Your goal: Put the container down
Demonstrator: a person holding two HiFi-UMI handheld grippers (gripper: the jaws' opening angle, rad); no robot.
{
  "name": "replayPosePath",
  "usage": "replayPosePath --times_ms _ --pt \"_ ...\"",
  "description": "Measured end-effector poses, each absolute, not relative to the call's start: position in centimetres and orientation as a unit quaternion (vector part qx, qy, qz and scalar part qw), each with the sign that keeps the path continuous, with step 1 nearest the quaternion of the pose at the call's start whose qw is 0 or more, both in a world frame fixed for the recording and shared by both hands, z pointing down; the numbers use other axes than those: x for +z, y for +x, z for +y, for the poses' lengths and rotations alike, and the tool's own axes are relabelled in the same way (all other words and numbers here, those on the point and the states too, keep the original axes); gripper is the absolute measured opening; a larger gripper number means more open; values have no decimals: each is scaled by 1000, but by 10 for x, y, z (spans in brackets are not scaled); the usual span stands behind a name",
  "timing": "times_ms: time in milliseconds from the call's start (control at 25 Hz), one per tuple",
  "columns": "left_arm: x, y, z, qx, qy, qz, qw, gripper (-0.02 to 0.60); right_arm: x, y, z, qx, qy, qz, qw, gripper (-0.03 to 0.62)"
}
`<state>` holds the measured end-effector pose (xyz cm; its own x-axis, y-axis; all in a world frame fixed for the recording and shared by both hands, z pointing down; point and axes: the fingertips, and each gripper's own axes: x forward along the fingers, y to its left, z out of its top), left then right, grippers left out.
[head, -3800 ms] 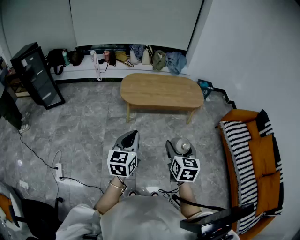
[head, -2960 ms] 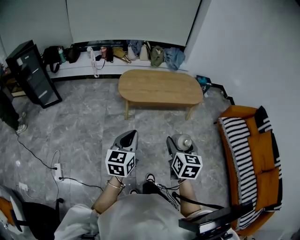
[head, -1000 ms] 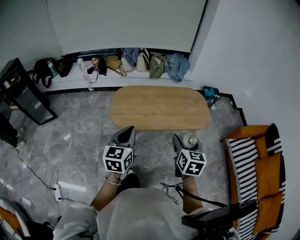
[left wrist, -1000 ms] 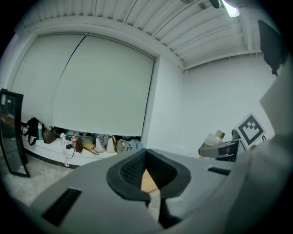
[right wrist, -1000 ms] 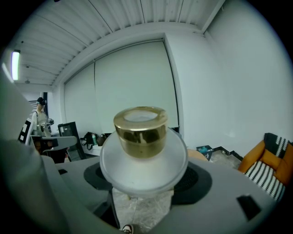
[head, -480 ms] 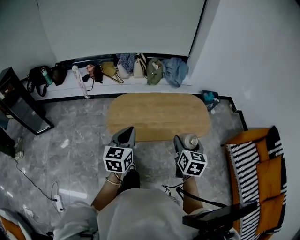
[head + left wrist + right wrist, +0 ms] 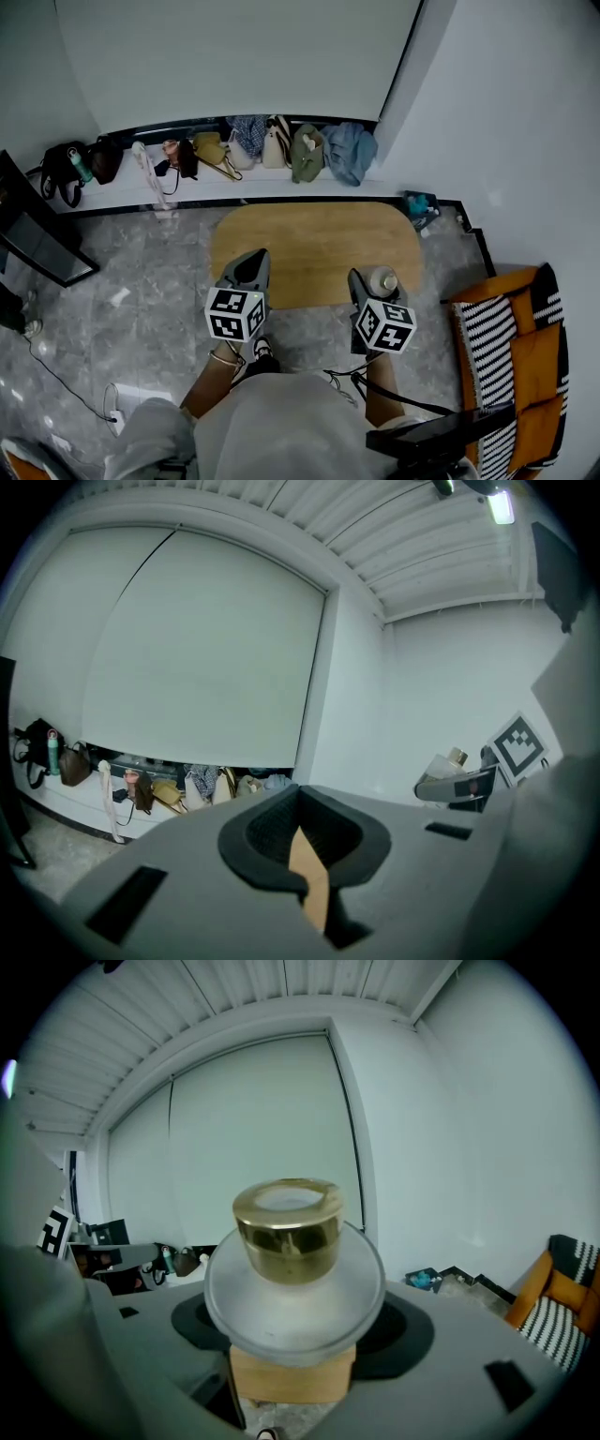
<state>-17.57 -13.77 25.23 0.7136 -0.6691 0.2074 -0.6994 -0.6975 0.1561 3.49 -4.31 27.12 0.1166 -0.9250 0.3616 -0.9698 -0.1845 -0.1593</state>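
Note:
The container [image 7: 381, 280] is a frosted round jar with a gold cap. My right gripper [image 7: 373, 286] is shut on it and holds it upright over the near edge of the oval wooden table [image 7: 314, 239]. In the right gripper view the container [image 7: 292, 1283] fills the space between the jaws of the right gripper [image 7: 292, 1335], with the table [image 7: 291, 1380] showing just below it. My left gripper [image 7: 251, 266] hovers over the table's near left edge, jaws together and holding nothing. The left gripper view shows the left gripper [image 7: 305, 855] with only a sliver of wood between its jaws.
Several bags and clothes [image 7: 272, 145] line a low ledge along the far wall. An orange sofa with a striped blanket [image 7: 511, 328] stands at the right. A black cabinet [image 7: 28, 239] is at the left, a power strip [image 7: 122, 398] on the grey floor.
The person has walked up to the table, which has come from far ahead to right under the gripper tips. Both grippers keep the same pose, the right still holding the container.

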Motion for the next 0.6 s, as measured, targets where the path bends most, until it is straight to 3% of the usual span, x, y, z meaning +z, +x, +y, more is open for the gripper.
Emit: replayPosePath --times_ms 600 --pt "278 -146 -270 93 927 -338 137 8 288 53 -149 216 763 -606 64 354"
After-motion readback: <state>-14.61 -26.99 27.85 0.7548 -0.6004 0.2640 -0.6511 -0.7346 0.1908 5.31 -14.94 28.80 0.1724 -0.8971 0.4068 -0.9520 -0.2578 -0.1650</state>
